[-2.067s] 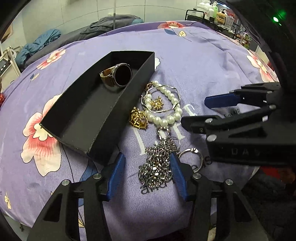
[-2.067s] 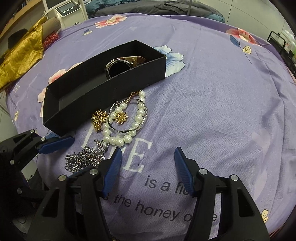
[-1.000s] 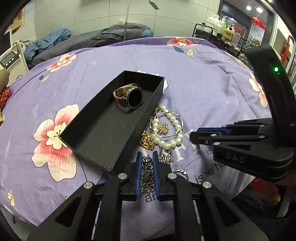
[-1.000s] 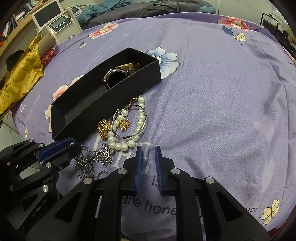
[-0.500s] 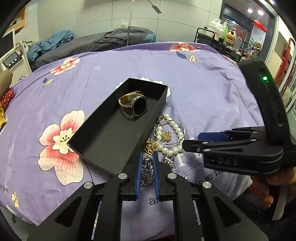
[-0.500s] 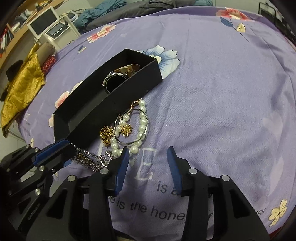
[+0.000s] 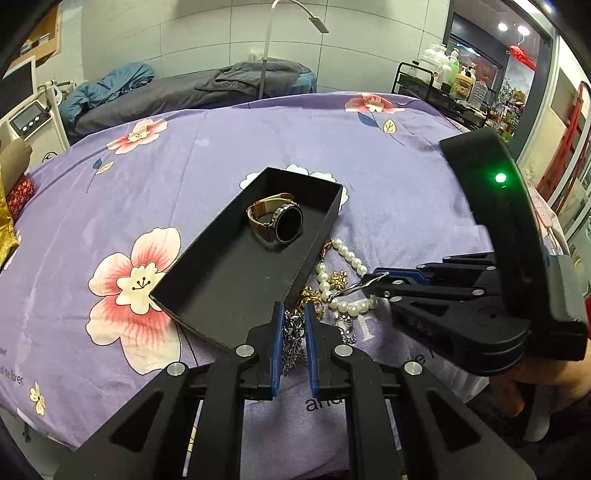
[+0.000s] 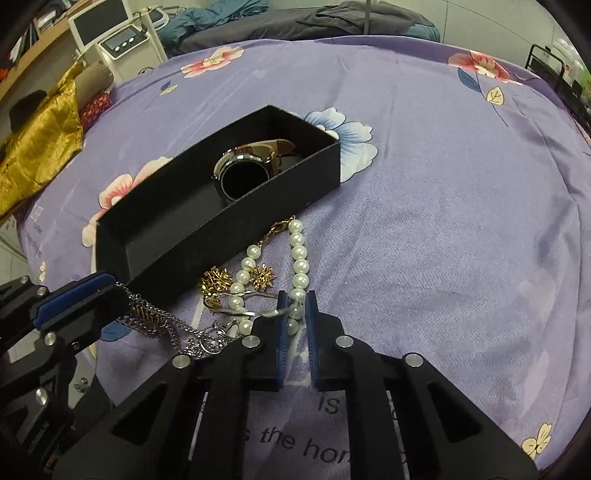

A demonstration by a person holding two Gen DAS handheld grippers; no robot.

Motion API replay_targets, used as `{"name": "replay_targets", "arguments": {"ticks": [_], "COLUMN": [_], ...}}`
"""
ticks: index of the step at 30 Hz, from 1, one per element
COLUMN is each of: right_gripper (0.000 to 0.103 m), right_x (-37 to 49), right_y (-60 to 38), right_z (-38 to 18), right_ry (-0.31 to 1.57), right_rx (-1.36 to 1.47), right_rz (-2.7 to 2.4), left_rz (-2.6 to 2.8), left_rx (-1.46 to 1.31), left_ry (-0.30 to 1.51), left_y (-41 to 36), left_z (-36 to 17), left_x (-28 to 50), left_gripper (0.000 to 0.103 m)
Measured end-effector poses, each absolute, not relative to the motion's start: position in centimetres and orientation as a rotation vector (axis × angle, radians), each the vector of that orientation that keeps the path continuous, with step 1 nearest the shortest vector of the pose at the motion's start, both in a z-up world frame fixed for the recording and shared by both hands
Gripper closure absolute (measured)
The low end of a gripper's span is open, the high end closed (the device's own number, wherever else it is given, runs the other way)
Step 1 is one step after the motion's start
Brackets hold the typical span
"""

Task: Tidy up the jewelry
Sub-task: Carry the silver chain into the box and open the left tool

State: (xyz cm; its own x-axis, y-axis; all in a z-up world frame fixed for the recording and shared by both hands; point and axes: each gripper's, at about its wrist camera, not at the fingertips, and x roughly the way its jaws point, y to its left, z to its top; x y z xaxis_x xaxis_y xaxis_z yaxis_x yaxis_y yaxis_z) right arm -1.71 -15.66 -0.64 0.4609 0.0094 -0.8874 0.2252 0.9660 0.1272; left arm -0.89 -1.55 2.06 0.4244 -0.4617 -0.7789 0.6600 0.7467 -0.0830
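Note:
A black open box [image 7: 207, 291] [image 8: 177, 236] lies on the purple floral bedspread with a brown-strap watch [image 7: 277, 221] [image 8: 245, 173] inside. My left gripper [image 7: 294, 325] [image 8: 79, 291] is shut on a silver chain [image 7: 293, 339] [image 8: 155, 319], lifted at the box's near corner. My right gripper [image 8: 295, 314] [image 7: 373, 282] is shut on the pearl bracelet [image 8: 299, 273] [image 7: 347, 306] and a thin silver bangle [image 8: 240, 312]. Two gold brooches [image 8: 218, 282] lie beside the pearls.
The bedspread [image 8: 443, 221] has printed text near its front edge. A gold cloth [image 8: 33, 147] and a white machine [image 8: 110, 33] stand to the left. A black trolley with bottles [image 7: 443, 85] stands at the far right. Grey bedding [image 7: 221, 85] lies behind.
My right gripper has closed on the pearl bracelet and bangle. My left gripper stays shut on the silver chain and has lifted it a little, backing away from the box.

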Motion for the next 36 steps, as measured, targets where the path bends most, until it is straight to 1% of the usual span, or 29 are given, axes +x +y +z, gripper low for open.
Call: {"name": "replay_targets", "arguments": {"ticks": [9,18,19,22,26,29,33,35,36], "right_gripper": [0.101,0.101,0.101,0.101,0.101,0.101,0.101,0.101,0.101], "right_x": [-2.6,-2.4,-2.3,-2.3,-1.9,-1.6,-1.6,-1.5,-1.4], "right_y": [-15.8,-15.2,-15.1,-14.8,-14.3,-14.2,-14.3,-14.5,-14.6], "right_z": [4.3,6.4,6.7,7.8,9.0,8.9,7.9,7.1,6.8], "right_ry": [0.968,0.923,0.917,0.894,0.863,0.871,0.896,0.918,0.926], "right_rx": [0.222,0.207,0.203,0.198,0.176,0.167,0.171,0.179,0.182], "right_rz": [-0.106,-0.072,-0.068,-0.057,-0.042,-0.05,-0.048,-0.054,-0.058], "left_rz": [-0.715,-0.703,-0.702,-0.71,-0.701,-0.692,-0.682,-0.662,-0.653], "left_rx": [0.228,0.222,0.214,0.2,0.221,0.226,0.209,0.215,0.218], "left_ry": [0.828,0.746,0.729,0.674,0.627,0.638,0.71,0.76,0.785], "left_y": [-1.3,-1.2,-1.1,-0.8,-0.8,-0.9,-0.4,-0.2,0.0], "left_z": [4.7,7.9,8.6,10.7,12.3,12.1,10.1,8.5,7.7], "left_x": [-0.7,0.9,1.1,1.4,1.8,2.1,2.5,2.8,3.0], "left_gripper": [0.092,0.092,0.096,0.097,0.097,0.097,0.096,0.093,0.09]}}
